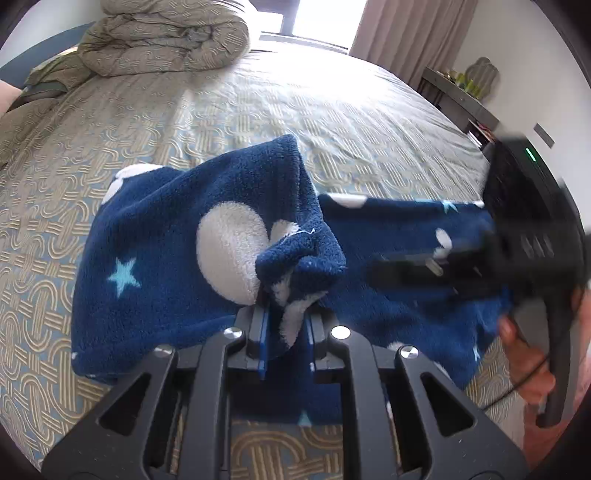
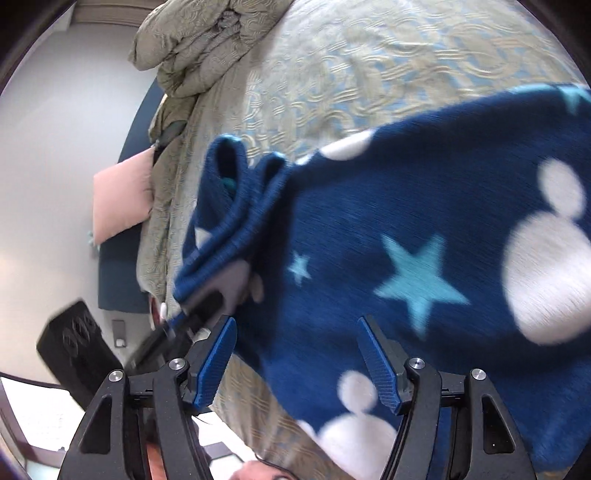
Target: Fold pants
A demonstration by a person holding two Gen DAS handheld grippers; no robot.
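Navy fleece pants (image 1: 166,240) with white circles and pale blue stars lie across the bed. At the bottom of the left wrist view, my left gripper (image 1: 287,325) is shut on a bunched fold of the pants, lifted off the layer below. My right gripper (image 1: 406,271) shows blurred at the right, low over the other part of the pants. In the right wrist view the right gripper (image 2: 297,358) is open, its blue pads (image 2: 218,362) wide apart above the pants (image 2: 406,221), nothing pinched between them. The left gripper (image 2: 221,291) appears blurred there, clamped on the raised fold.
The bed cover (image 1: 332,110) is patterned beige and blue. A rolled duvet (image 1: 166,37) sits at the head of the bed, with a pink pillow (image 2: 118,199) beside it. A curtain (image 1: 406,29) and a wall shelf (image 1: 458,92) stand beyond. A person's hand (image 1: 524,350) holds the right gripper.
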